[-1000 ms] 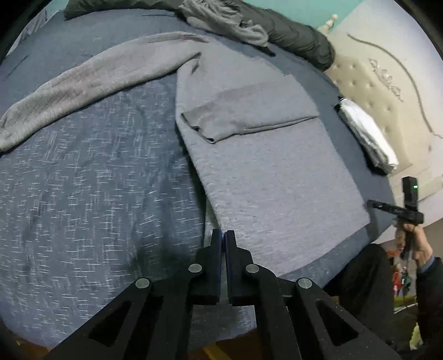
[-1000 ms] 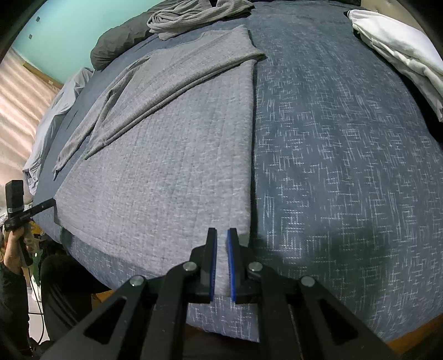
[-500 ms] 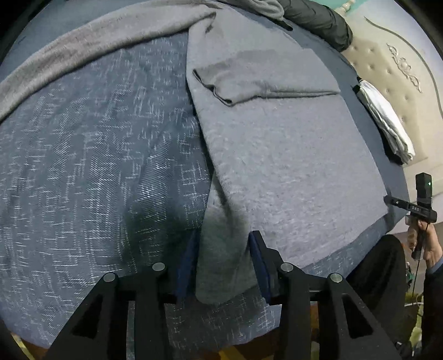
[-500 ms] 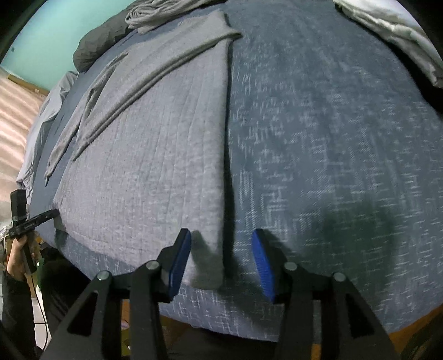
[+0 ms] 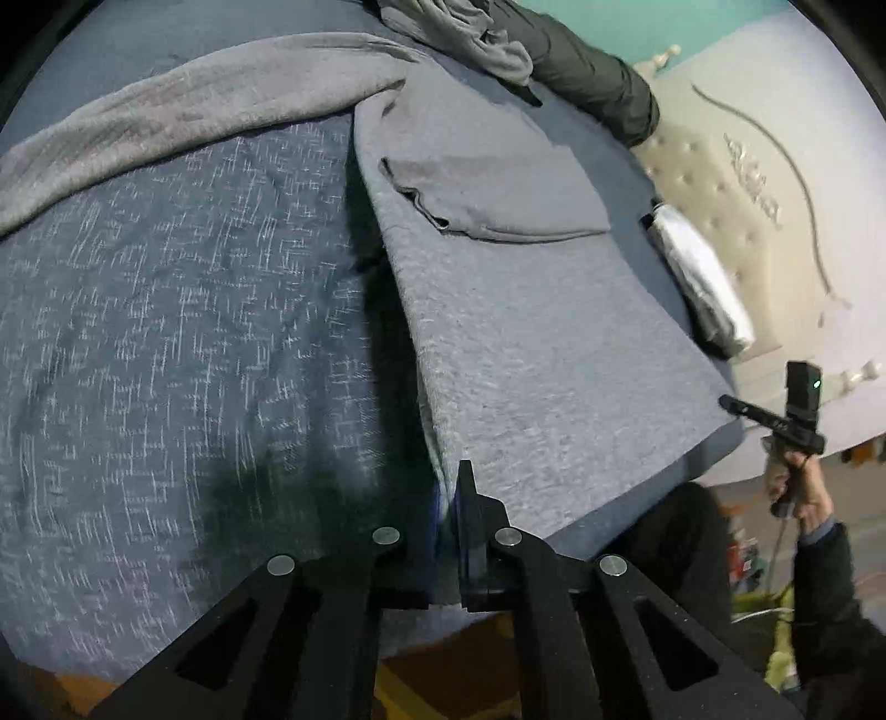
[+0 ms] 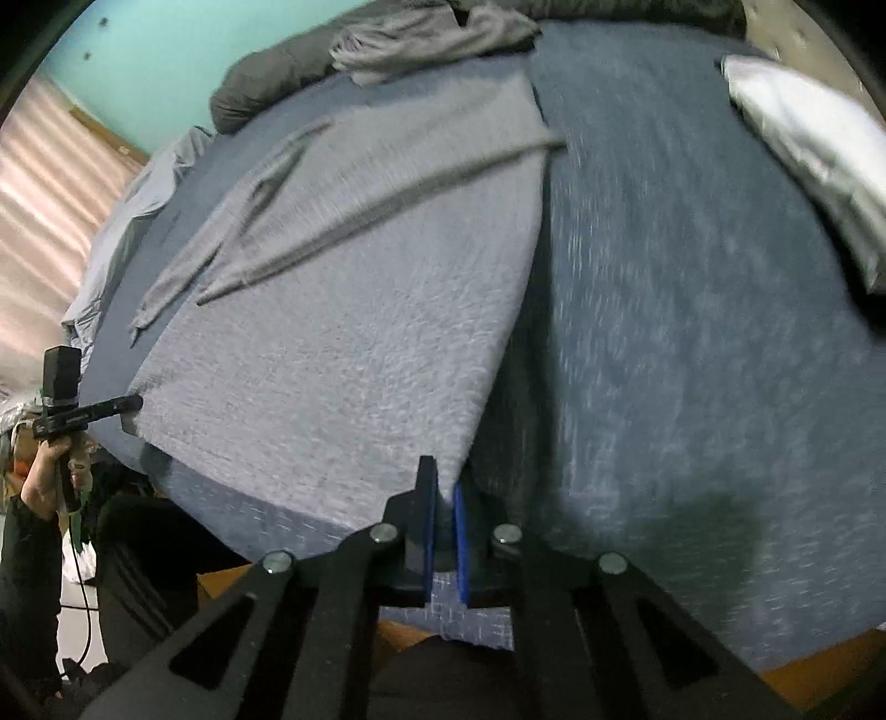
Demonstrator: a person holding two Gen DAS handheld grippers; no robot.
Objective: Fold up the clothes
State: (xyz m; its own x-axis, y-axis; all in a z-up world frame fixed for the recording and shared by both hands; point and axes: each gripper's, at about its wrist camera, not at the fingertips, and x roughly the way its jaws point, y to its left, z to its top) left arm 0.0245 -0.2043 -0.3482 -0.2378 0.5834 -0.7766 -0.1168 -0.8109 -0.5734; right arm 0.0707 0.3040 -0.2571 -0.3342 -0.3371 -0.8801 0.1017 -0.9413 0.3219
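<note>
A grey long-sleeved sweater (image 5: 542,343) lies flat on the blue bed cover (image 5: 166,343), one sleeve folded across its chest, the other stretched to the far left. My left gripper (image 5: 451,498) is shut on the sweater's near hem corner and lifts that edge off the cover. In the right wrist view the same sweater (image 6: 354,310) spreads to the left. My right gripper (image 6: 440,487) is shut on its other near hem corner, also raised. Each gripper shows at the edge of the other's view.
A folded white garment (image 5: 698,277) lies by the padded headboard (image 5: 775,183); it also shows in the right wrist view (image 6: 814,160). A dark pillow (image 5: 587,94) and crumpled grey clothes (image 6: 426,39) lie at the far end. The bed's near edge is just under both grippers.
Both grippers opened around the sweater's near hem corners, then closed on them. The hem edges now rise off the bed cover.
</note>
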